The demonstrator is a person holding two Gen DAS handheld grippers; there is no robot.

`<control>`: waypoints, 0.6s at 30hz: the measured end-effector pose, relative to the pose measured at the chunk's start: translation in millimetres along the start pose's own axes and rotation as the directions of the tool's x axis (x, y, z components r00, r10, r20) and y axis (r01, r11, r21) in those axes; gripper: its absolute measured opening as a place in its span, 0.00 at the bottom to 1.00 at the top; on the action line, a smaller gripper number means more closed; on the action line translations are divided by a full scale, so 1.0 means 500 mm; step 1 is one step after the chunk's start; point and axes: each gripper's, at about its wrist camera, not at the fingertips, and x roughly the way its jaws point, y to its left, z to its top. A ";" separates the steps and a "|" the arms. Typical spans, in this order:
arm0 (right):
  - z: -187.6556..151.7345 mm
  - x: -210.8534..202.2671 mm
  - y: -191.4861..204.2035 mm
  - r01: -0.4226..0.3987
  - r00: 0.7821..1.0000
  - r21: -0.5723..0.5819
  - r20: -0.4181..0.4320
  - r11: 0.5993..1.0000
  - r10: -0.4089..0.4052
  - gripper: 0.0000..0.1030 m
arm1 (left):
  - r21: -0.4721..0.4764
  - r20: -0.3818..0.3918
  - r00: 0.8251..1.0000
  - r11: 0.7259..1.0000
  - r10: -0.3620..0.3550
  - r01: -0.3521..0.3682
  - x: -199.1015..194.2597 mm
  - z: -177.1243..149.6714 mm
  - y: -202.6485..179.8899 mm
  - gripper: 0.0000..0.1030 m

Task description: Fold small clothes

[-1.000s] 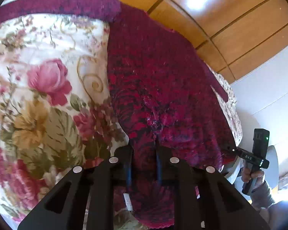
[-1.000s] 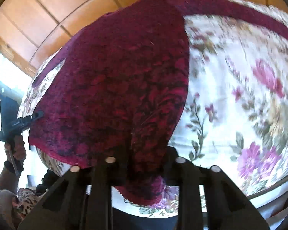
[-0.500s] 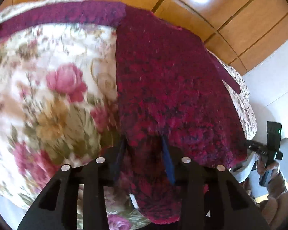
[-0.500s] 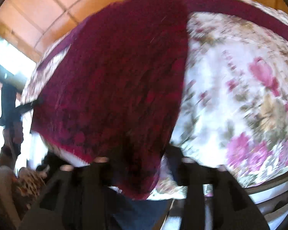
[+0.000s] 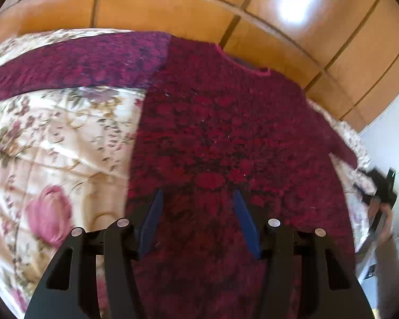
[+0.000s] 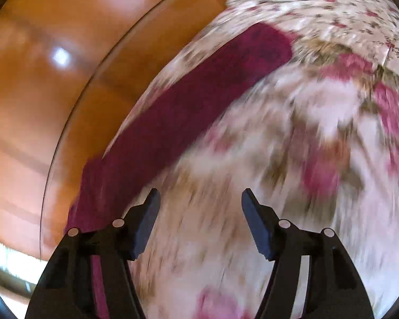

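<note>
A dark red knitted sweater (image 5: 226,138) lies flat on a floral bedspread (image 5: 53,146), neck away from me, one sleeve (image 5: 74,63) stretched out to the left. My left gripper (image 5: 198,199) is open and empty just above the sweater's lower body. My right gripper (image 6: 199,196) is open and empty over the bedspread (image 6: 292,159), just right of the sweater's other sleeve (image 6: 188,111). The right wrist view is blurred by motion. The right gripper also shows at the far right of the left wrist view (image 5: 380,188), held in a hand.
A wooden panelled wall (image 5: 173,5) stands behind the bed. It shows to the left in the right wrist view (image 6: 53,79). A white wall (image 5: 393,133) is at the right.
Both grippers have let go of the sweater's hem and opened. The left has risen over the body. The right has swung away to the sleeve on the right.
</note>
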 end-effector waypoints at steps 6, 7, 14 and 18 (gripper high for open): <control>0.108 0.084 -0.018 0.072 0.995 0.086 0.057 0.994 -0.077 0.60 | 0.080 -0.017 0.997 0.994 0.069 -0.067 0.044 0.004 -0.034 0.54; 0.127 0.095 -0.020 0.081 0.994 0.090 0.065 0.993 -0.087 0.59 | 0.083 -0.019 0.997 0.994 0.070 -0.068 0.049 0.004 -0.036 0.56; 0.166 0.107 0.023 0.222 0.971 -0.052 0.104 0.974 -0.216 0.14 | 0.102 -0.016 0.996 0.992 0.082 -0.080 0.067 -0.001 -0.040 0.62; 0.137 0.001 0.062 0.287 0.941 -0.141 0.226 0.947 -0.252 0.10 | 0.123 -0.001 0.996 0.989 0.087 -0.086 0.074 -0.003 -0.049 0.66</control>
